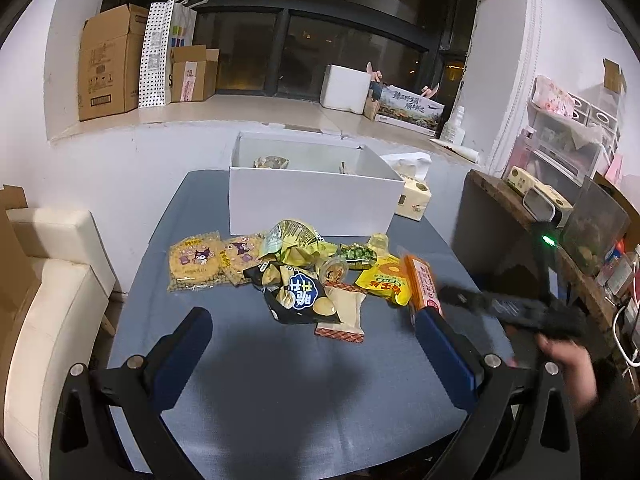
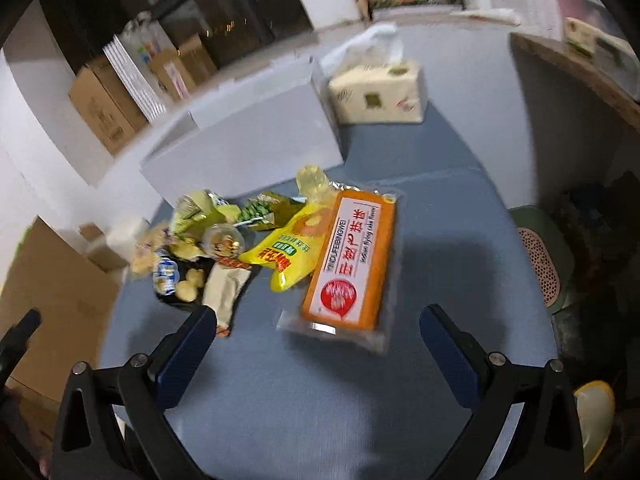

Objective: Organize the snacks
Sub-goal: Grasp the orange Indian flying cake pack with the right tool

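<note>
A pile of snack packets lies on the blue-grey table point(image 1: 280, 380): two Kuromi cookie packs point(image 1: 195, 260), a black chip bag point(image 1: 298, 298), a yellow bag point(image 1: 386, 280) and an orange pastry pack point(image 1: 426, 286). Behind them stands an open white box point(image 1: 312, 200) with a few snacks inside. My left gripper point(image 1: 316, 328) is open and empty, short of the pile. My right gripper point(image 2: 318, 324) is open and empty, its jaws on either side of the near end of the orange pastry pack point(image 2: 352, 268). The white box point(image 2: 248, 148) shows behind the pile in the right wrist view.
A tissue pack point(image 1: 414, 196) stands right of the white box. A cream sofa point(image 1: 48, 280) is left of the table. A wooden shelf point(image 1: 532, 216) with clutter is on the right. Cardboard boxes point(image 1: 108, 64) sit on the window ledge behind.
</note>
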`<action>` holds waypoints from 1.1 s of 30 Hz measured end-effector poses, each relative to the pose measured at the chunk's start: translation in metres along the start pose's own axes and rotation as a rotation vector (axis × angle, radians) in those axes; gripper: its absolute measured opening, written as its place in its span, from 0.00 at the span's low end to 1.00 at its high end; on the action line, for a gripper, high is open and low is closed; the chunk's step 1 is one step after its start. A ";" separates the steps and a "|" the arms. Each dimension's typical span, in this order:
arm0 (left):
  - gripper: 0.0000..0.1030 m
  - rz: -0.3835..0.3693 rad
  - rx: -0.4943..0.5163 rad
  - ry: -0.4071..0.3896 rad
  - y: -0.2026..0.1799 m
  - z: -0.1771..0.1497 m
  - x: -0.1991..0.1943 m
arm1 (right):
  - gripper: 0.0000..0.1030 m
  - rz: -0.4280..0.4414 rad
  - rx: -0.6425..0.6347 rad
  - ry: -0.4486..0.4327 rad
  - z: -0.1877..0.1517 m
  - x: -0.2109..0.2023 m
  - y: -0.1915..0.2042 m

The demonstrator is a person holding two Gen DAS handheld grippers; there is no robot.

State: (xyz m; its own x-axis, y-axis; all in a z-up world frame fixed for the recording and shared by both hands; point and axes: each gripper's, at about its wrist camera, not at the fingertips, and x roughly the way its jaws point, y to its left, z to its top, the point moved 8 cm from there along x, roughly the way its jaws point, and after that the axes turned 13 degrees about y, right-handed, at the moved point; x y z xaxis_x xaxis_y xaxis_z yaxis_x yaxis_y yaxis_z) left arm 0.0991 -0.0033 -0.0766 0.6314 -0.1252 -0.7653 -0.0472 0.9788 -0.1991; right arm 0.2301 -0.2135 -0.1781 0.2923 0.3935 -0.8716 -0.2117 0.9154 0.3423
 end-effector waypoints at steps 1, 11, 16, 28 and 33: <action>1.00 -0.005 -0.003 0.003 0.000 0.000 0.001 | 1.00 0.005 0.015 0.014 0.008 0.007 -0.002; 1.00 -0.002 -0.037 0.028 0.012 -0.005 0.014 | 1.00 -0.126 0.122 0.182 0.060 0.077 -0.016; 1.00 -0.010 -0.057 0.040 0.016 -0.009 0.018 | 0.77 -0.145 0.148 0.129 0.061 0.068 -0.024; 1.00 -0.004 -0.054 0.074 0.016 -0.009 0.040 | 0.58 -0.012 0.045 0.025 0.039 0.008 -0.011; 1.00 0.028 -0.047 0.130 0.015 0.000 0.071 | 0.58 0.057 -0.049 -0.081 0.026 -0.045 0.016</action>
State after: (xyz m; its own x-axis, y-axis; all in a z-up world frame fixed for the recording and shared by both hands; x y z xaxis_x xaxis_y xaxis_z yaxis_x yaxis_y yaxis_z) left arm 0.1431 0.0023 -0.1343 0.5238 -0.1211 -0.8432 -0.1012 0.9740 -0.2027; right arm 0.2380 -0.2143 -0.1245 0.3527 0.4518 -0.8194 -0.2745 0.8872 0.3709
